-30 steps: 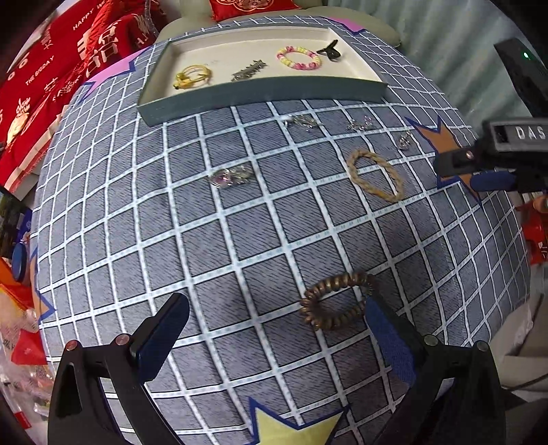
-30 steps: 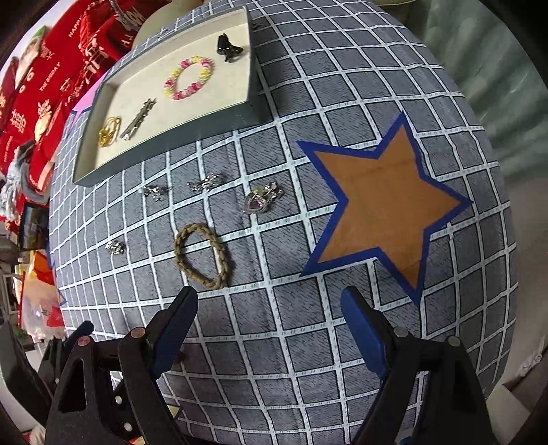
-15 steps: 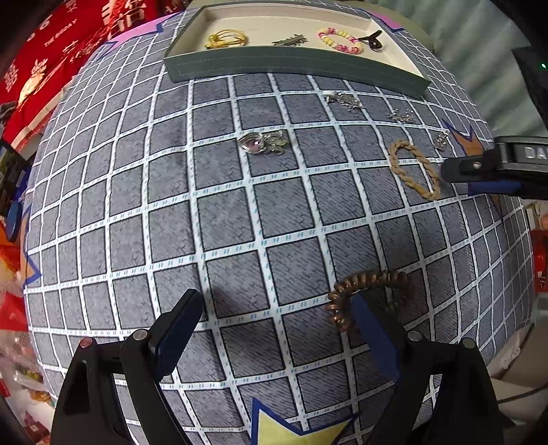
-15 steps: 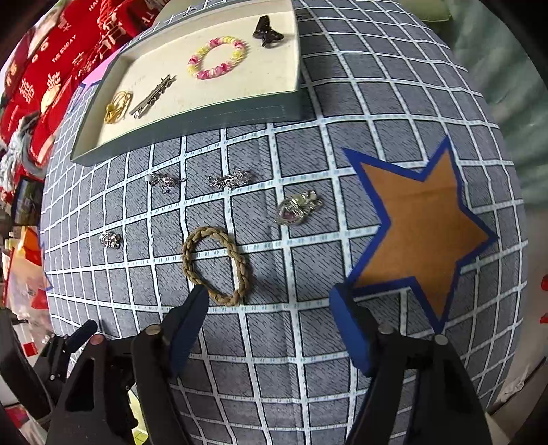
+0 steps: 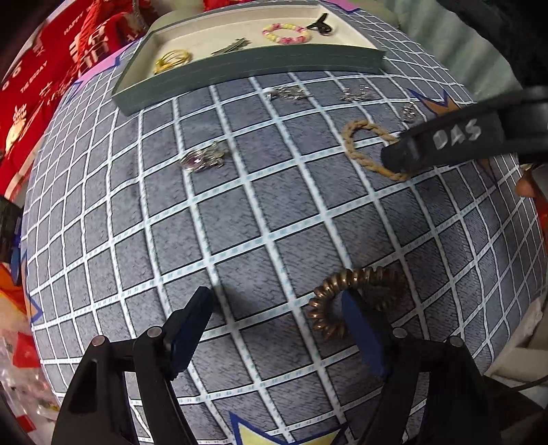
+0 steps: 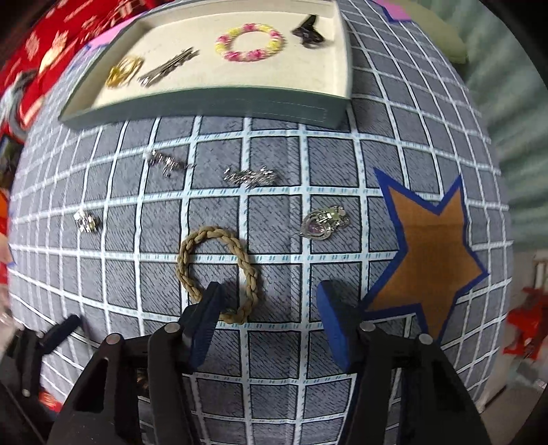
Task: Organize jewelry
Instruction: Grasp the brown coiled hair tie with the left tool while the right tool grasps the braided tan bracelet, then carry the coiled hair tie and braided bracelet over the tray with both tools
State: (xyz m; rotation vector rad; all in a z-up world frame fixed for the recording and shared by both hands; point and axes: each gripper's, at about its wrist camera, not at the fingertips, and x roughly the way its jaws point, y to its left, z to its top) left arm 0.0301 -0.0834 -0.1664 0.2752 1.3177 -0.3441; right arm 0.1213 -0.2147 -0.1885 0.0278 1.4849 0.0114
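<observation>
"DAS" on right hand-held gripper (image 5: 404, 161); "THE BIGDAY" on red cloth (image 5: 34, 78)

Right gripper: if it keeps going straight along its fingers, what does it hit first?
Probably the braided band: the right gripper is open, its left finger already overlapping the loop's near edge. Depth is unclear.

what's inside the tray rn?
The tray holds four items: gold ring piece, silver hair clip, pink-yellow bead bracelet, black claw clip. The near wall hides the floor strip behind it.
</observation>
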